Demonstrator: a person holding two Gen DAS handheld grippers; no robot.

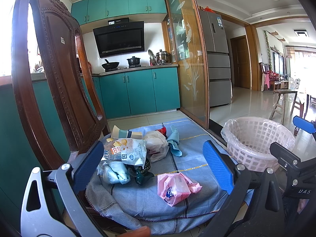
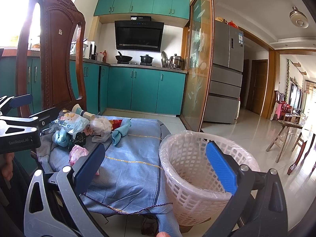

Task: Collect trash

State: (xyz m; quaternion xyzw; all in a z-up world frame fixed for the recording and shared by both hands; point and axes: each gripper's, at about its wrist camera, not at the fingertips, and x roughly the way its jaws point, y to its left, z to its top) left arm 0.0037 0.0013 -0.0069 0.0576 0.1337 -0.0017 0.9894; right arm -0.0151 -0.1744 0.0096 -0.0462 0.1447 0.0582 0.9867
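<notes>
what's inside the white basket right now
The white basket holds only a clear plastic liner folded over its rim. No trash shows in the visible part. The right gripper finger and the near wall hide the bottom.

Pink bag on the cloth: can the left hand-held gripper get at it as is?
Probably yes. The left hand-held gripper is open, the pink bag lies alone between its fingers' lines, apart from the trash pile, nothing covering it.

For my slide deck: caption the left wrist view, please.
Open left claw hovers over crumpled pink plastic bag on blue cloth, beside lined white basket.
</notes>
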